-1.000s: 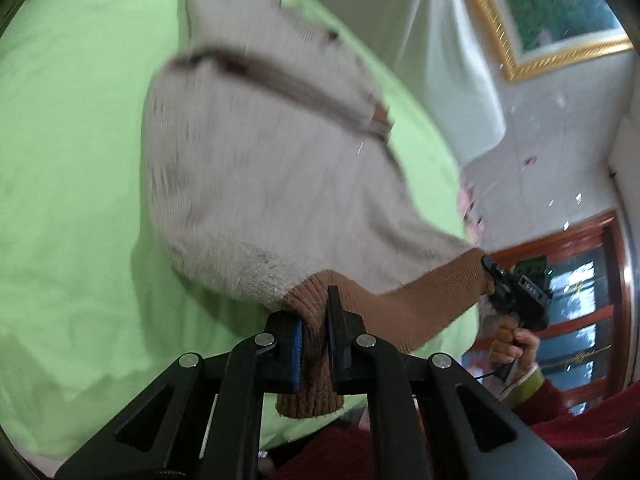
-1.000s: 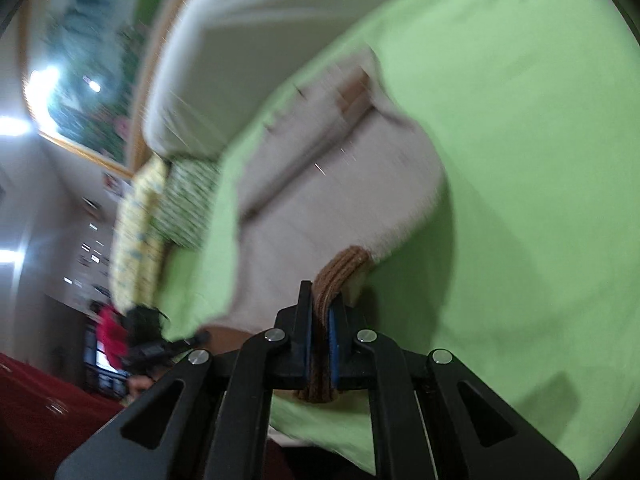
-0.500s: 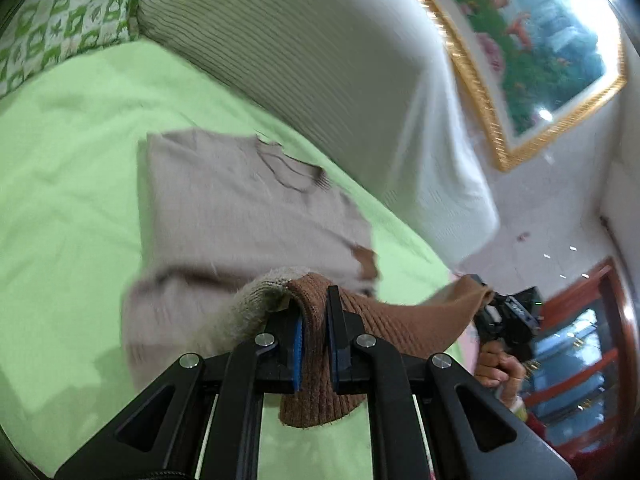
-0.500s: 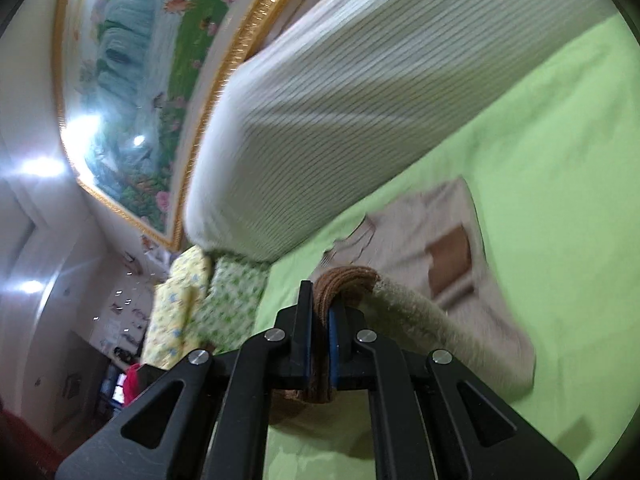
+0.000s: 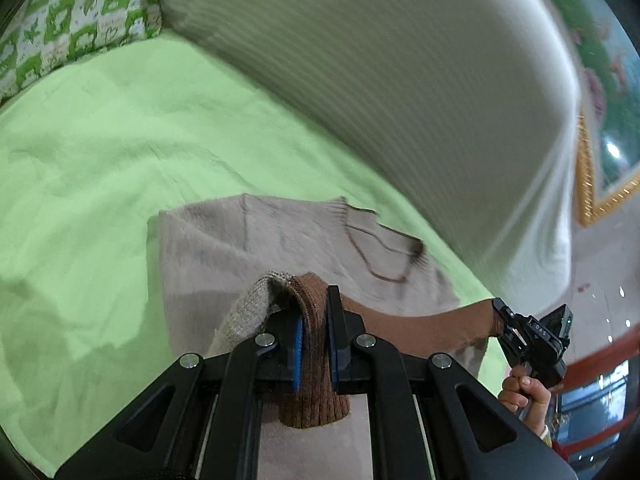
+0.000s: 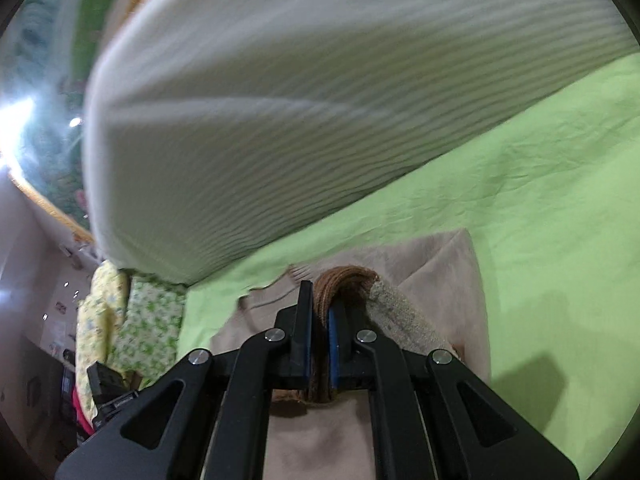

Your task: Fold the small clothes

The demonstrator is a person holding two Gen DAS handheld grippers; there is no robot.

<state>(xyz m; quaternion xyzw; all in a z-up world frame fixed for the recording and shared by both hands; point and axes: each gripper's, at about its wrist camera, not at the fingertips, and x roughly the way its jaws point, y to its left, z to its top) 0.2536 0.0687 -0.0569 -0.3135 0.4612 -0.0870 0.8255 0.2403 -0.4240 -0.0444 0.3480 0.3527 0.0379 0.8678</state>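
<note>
A small beige knitted sweater (image 5: 248,248) with a brown ribbed hem lies on the green sheet (image 5: 100,152), its neckline toward the headboard. My left gripper (image 5: 314,312) is shut on the brown hem (image 5: 316,400) at one corner, held above the sweater's upper part. My right gripper (image 6: 318,312) is shut on the hem's other corner (image 6: 344,276), over the sweater (image 6: 448,268). The hem stretches taut between both. In the left wrist view the right gripper (image 5: 500,312) shows at the right, with the hand (image 5: 524,392) that holds it.
A white ribbed headboard cushion (image 5: 400,80) rises just beyond the sweater. A green-and-white patterned pillow (image 5: 72,12) lies at the bed's far left corner; patterned pillows (image 6: 132,320) also show in the right wrist view. A gold-framed picture (image 5: 600,184) hangs on the wall.
Both grippers have carried the brown hem forward over the sweater toward the neckline and headboard, doubling the lower half over the upper. The grips have not changed.
</note>
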